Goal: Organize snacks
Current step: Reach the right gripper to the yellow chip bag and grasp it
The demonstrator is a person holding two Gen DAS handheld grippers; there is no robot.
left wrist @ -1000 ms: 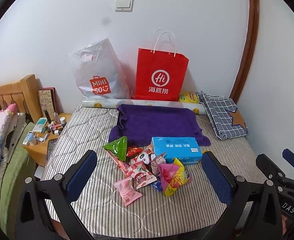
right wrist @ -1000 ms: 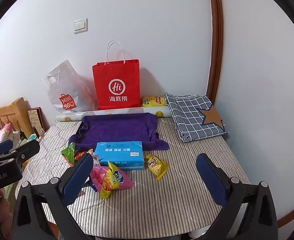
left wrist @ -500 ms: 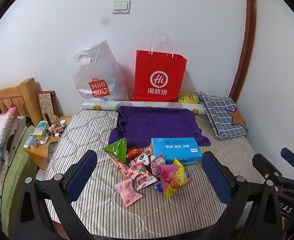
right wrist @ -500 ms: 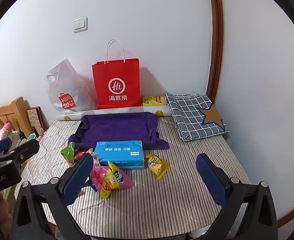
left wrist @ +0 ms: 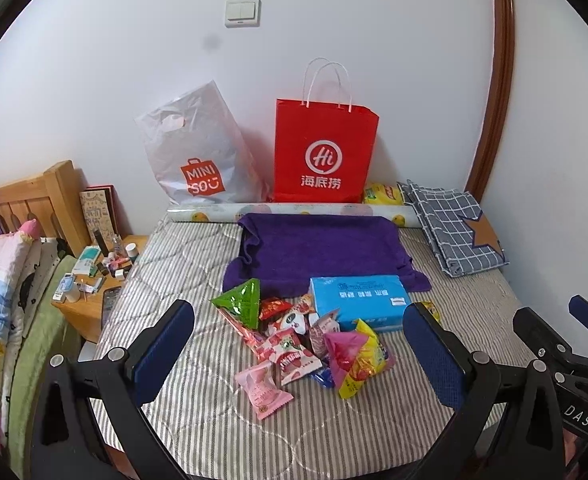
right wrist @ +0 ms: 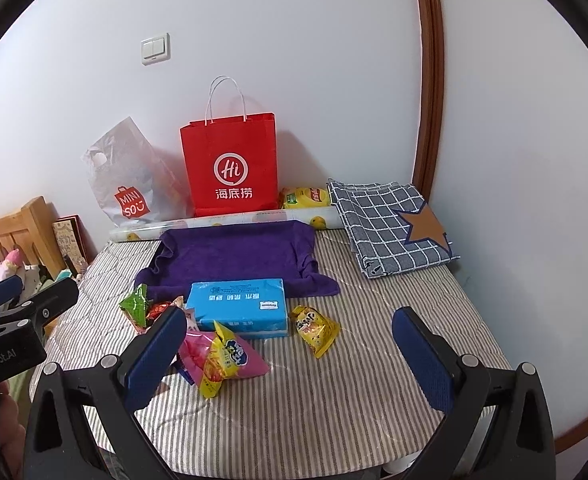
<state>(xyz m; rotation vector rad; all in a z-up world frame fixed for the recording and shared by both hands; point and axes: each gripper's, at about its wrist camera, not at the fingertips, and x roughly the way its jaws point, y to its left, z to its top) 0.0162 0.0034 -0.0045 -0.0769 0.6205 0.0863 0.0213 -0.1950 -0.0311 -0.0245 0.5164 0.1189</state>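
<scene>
Nearest, the left gripper (left wrist: pixel 298 354) hovers low over the grey-striped quilted mattress (left wrist: pixel 198 420), its blue-padded fingers (left wrist: pixel 162 350) spread wide and empty; their black frame is cut off at the bottom edge. The right gripper (right wrist: pixel 290 356) hangs likewise, jaws wide apart, nothing between them, and a sliver of a hand (right wrist: pixel 2 412) shows at 8 o'clock, mostly hidden.

Just beyond lies the pile of crinkly foil snack packets (left wrist: pixel 294 340): a pink-and-yellow pouch (right wrist: pixel 222 358) partly masked by the right gripper's left finger, a green triangular pack (left wrist: pixel 240 302) at 10 o'clock, a small yellow sachet (right wrist: pixel 314 328) apart at 1 o'clock; the prints are too small to read. Behind them sits a blue soft-pack tissue block (right wrist: pixel 240 306), overlapping a rumpled purple towel (right wrist: pixel 234 258). Farthest, a red paper carrier bag (right wrist: pixel 230 164) and a white plastic bag (left wrist: pixel 198 152) lean against the wall.
</scene>
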